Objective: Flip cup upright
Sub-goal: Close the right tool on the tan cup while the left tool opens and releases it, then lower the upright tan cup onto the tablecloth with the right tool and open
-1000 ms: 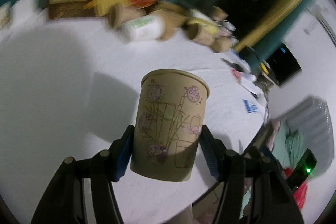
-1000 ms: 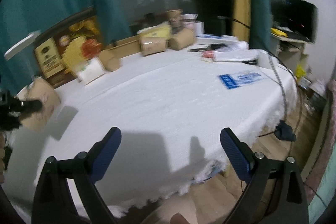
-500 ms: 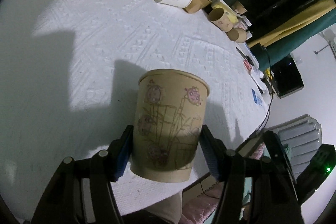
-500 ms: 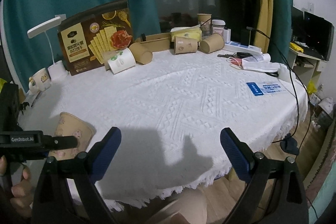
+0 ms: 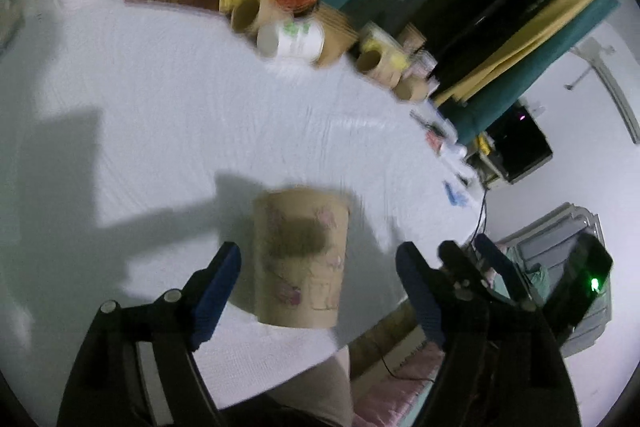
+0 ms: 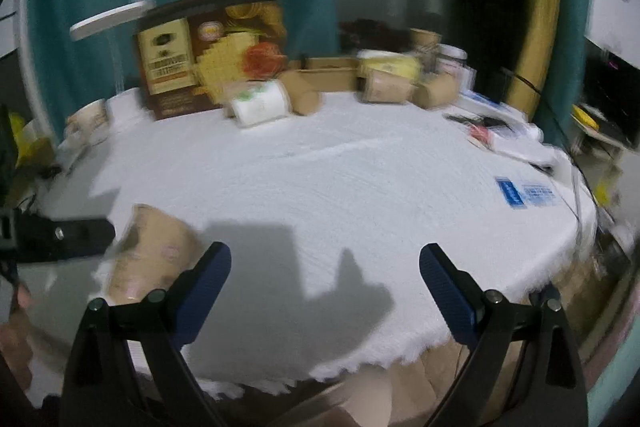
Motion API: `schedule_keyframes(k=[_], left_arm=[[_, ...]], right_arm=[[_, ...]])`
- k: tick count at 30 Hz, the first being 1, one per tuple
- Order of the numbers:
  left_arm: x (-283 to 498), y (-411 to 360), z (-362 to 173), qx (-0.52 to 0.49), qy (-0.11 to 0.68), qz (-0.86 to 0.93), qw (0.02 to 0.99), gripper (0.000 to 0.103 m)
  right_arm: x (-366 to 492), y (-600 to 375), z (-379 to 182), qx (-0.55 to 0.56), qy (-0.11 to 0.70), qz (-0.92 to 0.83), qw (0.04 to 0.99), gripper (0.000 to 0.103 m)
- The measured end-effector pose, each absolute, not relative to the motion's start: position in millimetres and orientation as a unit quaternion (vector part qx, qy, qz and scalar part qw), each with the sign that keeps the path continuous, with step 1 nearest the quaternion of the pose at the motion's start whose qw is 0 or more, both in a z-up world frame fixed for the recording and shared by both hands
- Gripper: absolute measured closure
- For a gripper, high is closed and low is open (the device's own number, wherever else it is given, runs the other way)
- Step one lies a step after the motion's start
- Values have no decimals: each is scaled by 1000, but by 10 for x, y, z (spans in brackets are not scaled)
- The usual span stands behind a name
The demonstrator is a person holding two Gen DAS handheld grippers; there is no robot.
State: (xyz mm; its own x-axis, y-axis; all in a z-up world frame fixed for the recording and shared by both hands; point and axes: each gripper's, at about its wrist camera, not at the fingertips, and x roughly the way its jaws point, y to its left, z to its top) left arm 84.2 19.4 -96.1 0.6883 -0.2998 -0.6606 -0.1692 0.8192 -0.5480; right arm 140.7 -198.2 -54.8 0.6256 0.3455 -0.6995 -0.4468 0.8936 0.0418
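Note:
A brown paper cup (image 5: 300,259) with pink drawings stands upright, mouth up, on the white tablecloth (image 5: 168,131) near the table's front edge. My left gripper (image 5: 318,255) is open. Its jaws have just been opening, and the cup stands between the blue pads with a gap on each side. In the right wrist view the same cup (image 6: 152,255) is at the lower left, just beyond the left finger of my right gripper (image 6: 324,255). That gripper is open with nothing between its fingers. Both views are blurred by motion.
Several paper cups lie on their sides at the back, among them a white one (image 6: 260,103), in front of a brown cracker box (image 6: 208,55). A blue-printed card (image 6: 524,191) and cables lie at the right edge. A white lamp (image 6: 112,19) stands at the back left.
The left jaws have come apart and let go of the cup, which now stands on the cloth. The right gripper has shifted, so the cup now shows close to its left finger.

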Motion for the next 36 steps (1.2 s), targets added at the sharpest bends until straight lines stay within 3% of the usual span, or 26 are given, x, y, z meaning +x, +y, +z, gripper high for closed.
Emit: schedule_keyframes(k=[7,23,26,27,28,33,36], left_arm=[[397,639,-799,-235,338,37,911,21],[-15,1197,-964,-186,321,68,926,21],[-8,1233,-1012,-194,325,65,923,21],[-9,1255,-1029,-198,326,66,922,21],[-9,1267,-1037,-199,326,67,922,21],[6,1282,-1040,-202,326,70,921,21],[19,1249,-1020,-198,325,70,922,21]], right_arm=[[1616,-1349,-651,-30,482,349,803,9],[2096,-812,-1332,6,624,323,711,9],[2092,-741,-1367,4,626,327,709,14],[2095,-727,-1362,2,627,332,704,28],[2099,-712,-1354,3,628,333,703,34],[2154,-724,-1234,-3,599,329,730,35],[2157,-797,-1032,-35,532,308,788,35]])
